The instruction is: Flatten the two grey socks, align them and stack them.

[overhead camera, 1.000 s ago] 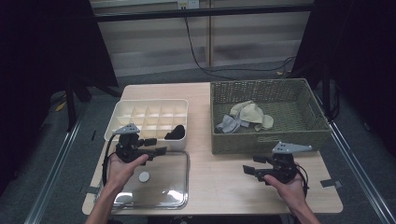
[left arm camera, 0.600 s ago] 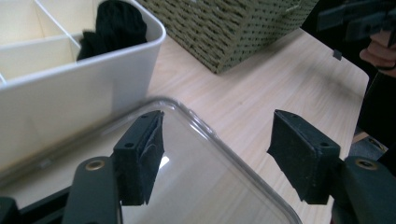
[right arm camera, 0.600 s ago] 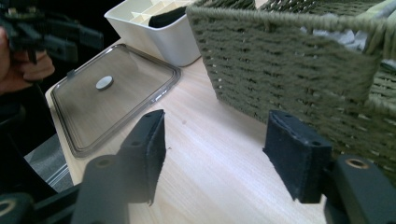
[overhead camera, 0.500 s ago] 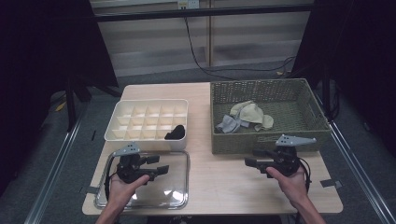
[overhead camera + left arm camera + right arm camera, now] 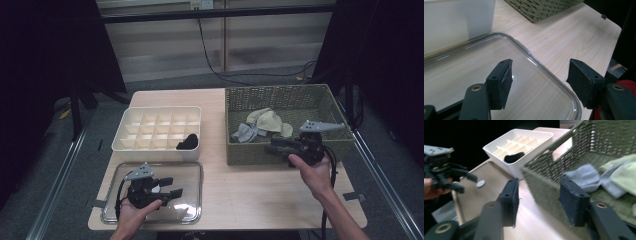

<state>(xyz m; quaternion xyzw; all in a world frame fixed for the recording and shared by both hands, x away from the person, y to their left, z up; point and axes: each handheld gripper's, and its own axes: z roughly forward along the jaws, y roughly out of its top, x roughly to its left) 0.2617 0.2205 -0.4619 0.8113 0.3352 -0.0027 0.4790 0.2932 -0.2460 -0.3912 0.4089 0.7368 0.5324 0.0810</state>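
Observation:
My left gripper (image 5: 175, 186) hovers low over a clear lid (image 5: 196, 172) at the table's near left. Its jaws are open and empty (image 5: 540, 72), after closing slightly, above the lid's rounded corner (image 5: 571, 100). My right gripper (image 5: 273, 145) is raised at the front wall of a green woven basket (image 5: 250, 154) and points left. Its jaws (image 5: 539, 195) have just been closing, and nothing is between them. The basket holds a grey sock (image 5: 586, 176) and pale green socks (image 5: 270, 120).
A white divided box (image 5: 150, 147) stands behind the lid with a black sock (image 5: 187, 142) in a near-right compartment. A small white knob (image 5: 481, 183) sits on the lid. Bare wood lies between lid and basket. The table's edge is close behind both hands.
The left gripper has come toward the near edge and sunk over the lid. The right gripper has risen and moved up to the basket's front wall, and its jaws have narrowed.

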